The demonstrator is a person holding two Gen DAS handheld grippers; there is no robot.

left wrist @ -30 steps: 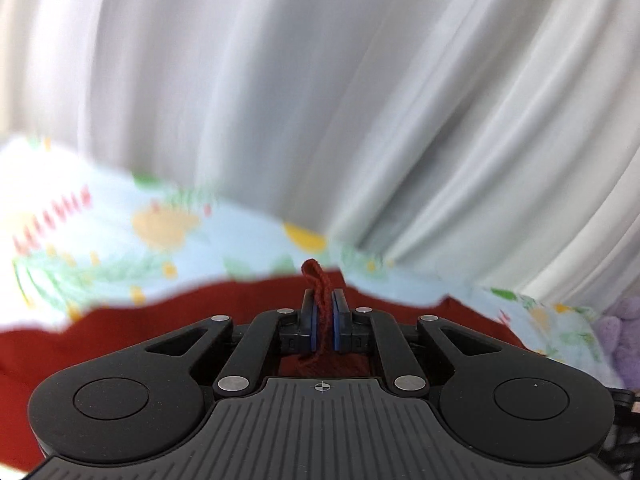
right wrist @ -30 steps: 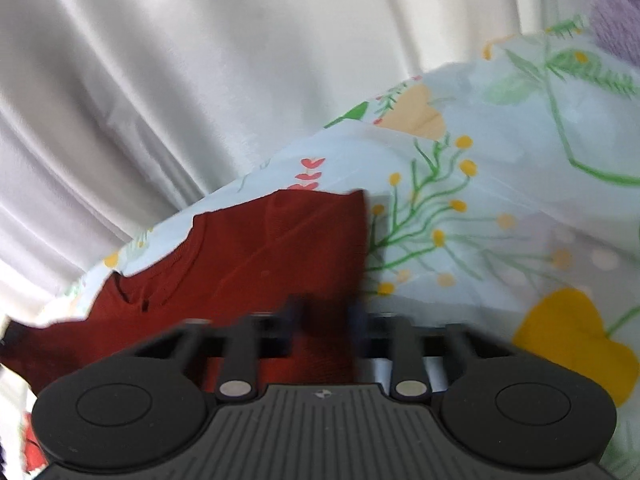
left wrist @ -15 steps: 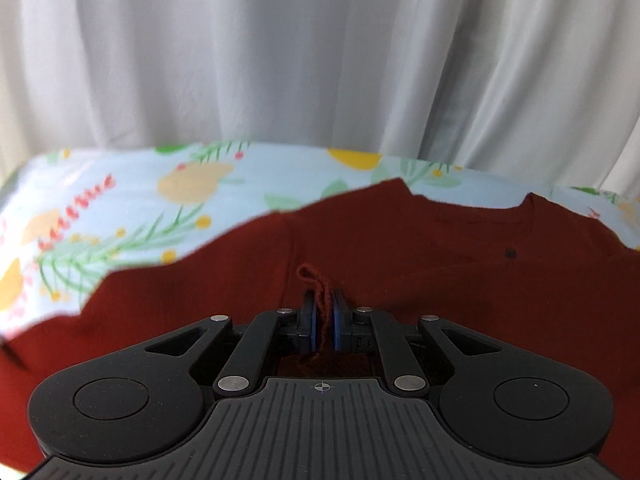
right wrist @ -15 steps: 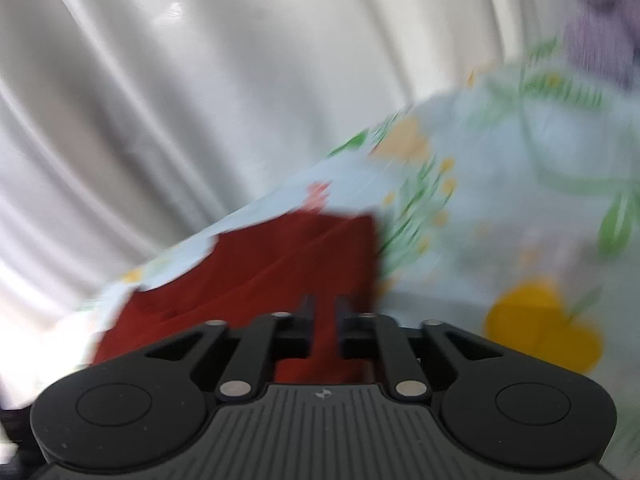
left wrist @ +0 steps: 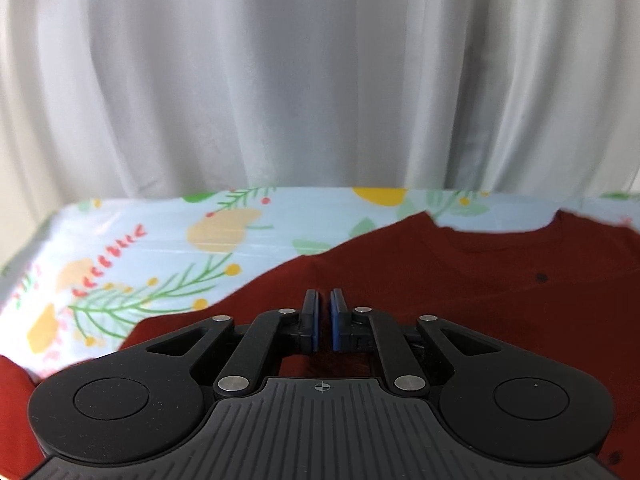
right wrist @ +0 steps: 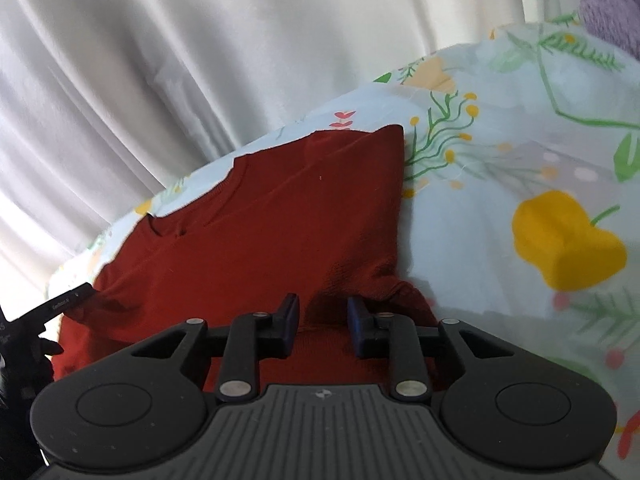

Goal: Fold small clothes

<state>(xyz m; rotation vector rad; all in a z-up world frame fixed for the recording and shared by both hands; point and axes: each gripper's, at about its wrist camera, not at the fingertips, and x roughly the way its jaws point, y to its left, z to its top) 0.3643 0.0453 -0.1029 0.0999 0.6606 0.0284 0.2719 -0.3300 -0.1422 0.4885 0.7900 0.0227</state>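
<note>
Red top [left wrist: 460, 280] lies flat on the floral sheet [left wrist: 160, 248], collar twd the far edge by the curtain [left wrist: 320, 80]. Left tool [left wrist: 324, 314] nearly closed, thin gap, nothing in it; right tool [right wrist: 323, 320] released, jaws wide over a puckered bit. Risk: right pinches that bunch w/ sheet underneath & drags both, skewing the fold. Surface looks soft, prob a bed; purple plush [right wrist: 612, 8] at far right corner.
</note>
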